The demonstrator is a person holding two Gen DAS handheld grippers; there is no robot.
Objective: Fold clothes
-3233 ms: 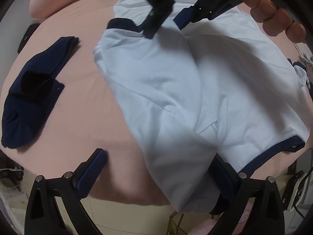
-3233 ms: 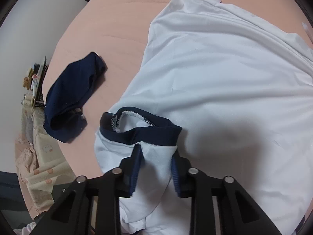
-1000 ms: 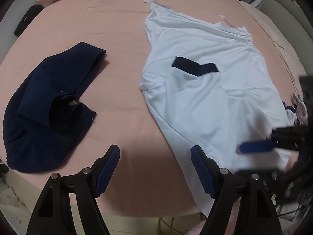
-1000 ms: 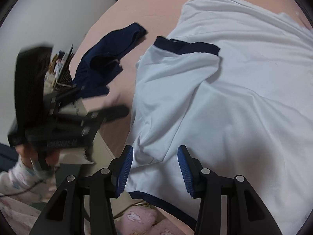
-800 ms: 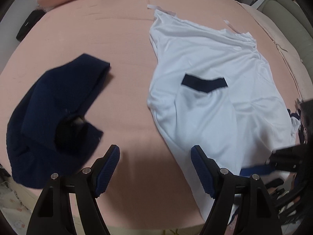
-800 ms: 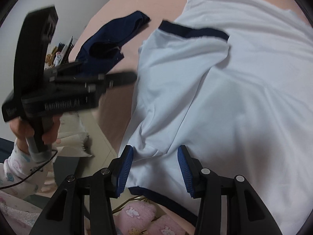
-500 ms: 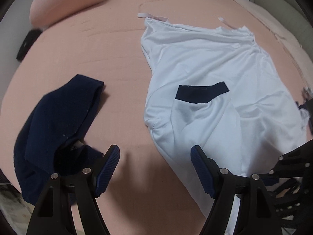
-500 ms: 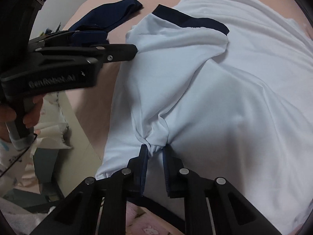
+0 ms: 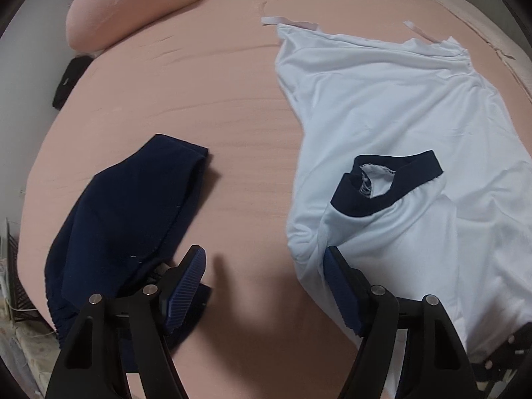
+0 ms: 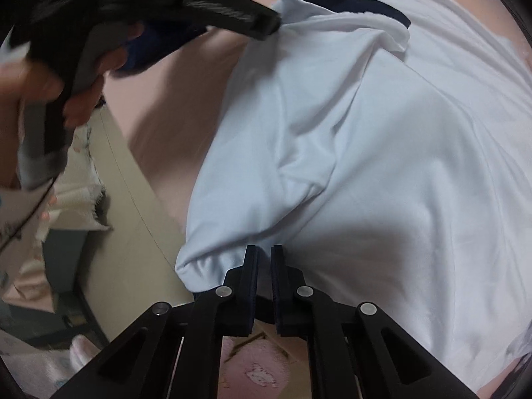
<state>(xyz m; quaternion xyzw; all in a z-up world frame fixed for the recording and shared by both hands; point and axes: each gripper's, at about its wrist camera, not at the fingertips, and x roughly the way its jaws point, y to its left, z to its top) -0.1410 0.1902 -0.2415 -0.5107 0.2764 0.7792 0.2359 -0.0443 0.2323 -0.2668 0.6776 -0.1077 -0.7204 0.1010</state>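
Observation:
A white T-shirt (image 9: 399,126) with navy trim lies spread on the pink bed, its navy-cuffed sleeve (image 9: 385,183) folded onto the body. My left gripper (image 9: 266,279) is open and empty just above the bed, its right finger touching the shirt's left edge. My right gripper (image 10: 264,266) is shut on the shirt's (image 10: 382,166) near hem at the bed's front edge. The left gripper (image 10: 232,10) also shows in the right wrist view, held by a hand.
A folded navy garment (image 9: 126,206) lies left of the shirt. A pink pillow (image 9: 133,3) sits at the far left. A black object (image 9: 69,79) lies at the bed's left edge. The bed's front edge (image 10: 139,183) drops to the floor.
My right gripper closed on the shirt's near hem and pulled it taut. My left gripper moved in toward the shirt's left edge; the folded sleeve cuff has opened up slightly.

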